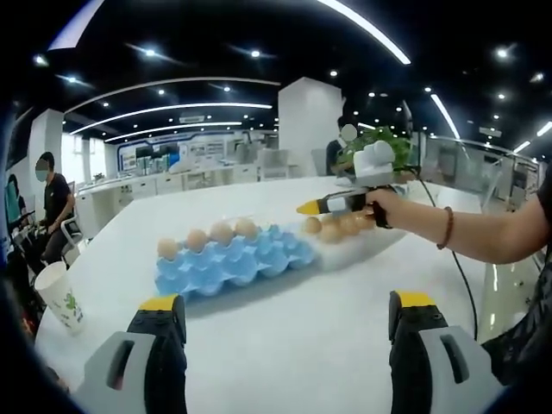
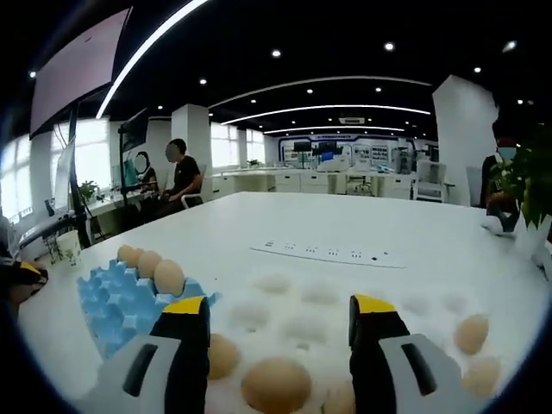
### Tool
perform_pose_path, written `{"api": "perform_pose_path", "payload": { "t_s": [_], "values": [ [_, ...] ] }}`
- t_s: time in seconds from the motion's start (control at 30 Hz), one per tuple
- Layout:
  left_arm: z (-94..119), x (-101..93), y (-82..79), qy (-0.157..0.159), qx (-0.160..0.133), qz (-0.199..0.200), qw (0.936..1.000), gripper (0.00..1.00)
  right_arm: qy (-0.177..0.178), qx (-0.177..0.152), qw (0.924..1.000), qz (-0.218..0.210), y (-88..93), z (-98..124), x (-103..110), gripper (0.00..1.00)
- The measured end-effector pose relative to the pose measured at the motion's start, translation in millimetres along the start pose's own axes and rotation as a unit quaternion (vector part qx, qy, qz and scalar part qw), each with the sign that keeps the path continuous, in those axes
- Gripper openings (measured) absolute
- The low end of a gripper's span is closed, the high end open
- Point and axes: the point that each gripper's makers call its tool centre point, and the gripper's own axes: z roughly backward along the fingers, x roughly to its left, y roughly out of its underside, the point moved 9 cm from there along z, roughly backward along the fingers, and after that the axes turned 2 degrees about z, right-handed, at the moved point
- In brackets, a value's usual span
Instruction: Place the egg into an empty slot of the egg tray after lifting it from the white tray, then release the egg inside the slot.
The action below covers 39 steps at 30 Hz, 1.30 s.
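In the left gripper view a blue egg tray (image 1: 226, 259) lies on the white table, with several eggs (image 1: 197, 239) along its far row. My left gripper (image 1: 285, 310) hangs open in front of it, holding nothing. Beyond the tray, a hand holds my right gripper (image 1: 312, 207) over the brown eggs (image 1: 341, 226) on the white tray. In the right gripper view my right gripper (image 2: 278, 310) stands open over the white tray (image 2: 285, 285). An egg (image 2: 276, 385) lies low between its jaws, and others (image 2: 470, 332) lie around. The blue egg tray (image 2: 116, 302) is at the left.
A paper cup (image 1: 60, 296) stands near the table's left edge. A white power strip (image 2: 328, 253) lies across the table beyond the white tray. A green plant (image 1: 379, 147) stands at the far side. People (image 2: 181, 177) sit at desks in the background.
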Motion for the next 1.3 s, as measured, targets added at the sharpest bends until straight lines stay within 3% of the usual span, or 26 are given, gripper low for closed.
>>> {"api": "perform_pose_path", "payload": {
  "t_s": [1.3],
  "values": [
    [-6, -6.3, -1.6, 0.006, 0.001, -0.005, 1.0, 1.0, 0.1, 0.009, 0.9949, -0.001, 6.9, 50, -97, 0.62]
  ]
}}
